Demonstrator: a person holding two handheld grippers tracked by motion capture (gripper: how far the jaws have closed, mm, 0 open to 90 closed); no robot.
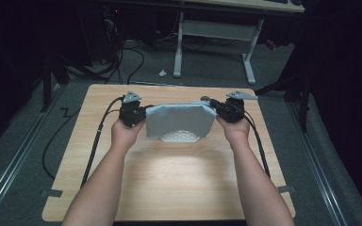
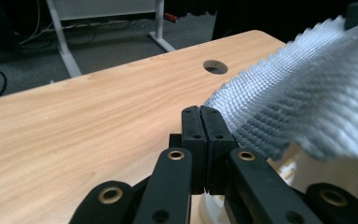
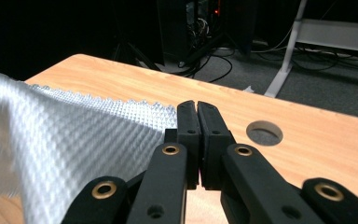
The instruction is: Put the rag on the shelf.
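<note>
Cloth: the grey cloth point(image 1: 181, 120) hangs stretched between both claws above the table point(image 1: 169, 183), its bottom edge touching the wood.
Left claw: the left gripper point(image 2: 200, 122) is pinched tight on one top corner.
Right claw: the right gripper point(image 3: 196, 122) is pinched tight on the other corner.
Feel: soft, light and floppy (probably); corners look best to hold.
Close views: bumpy weave and a round hole point(image 3: 264, 132) in the table.
High view: both hands and the whole cloth.
</note>
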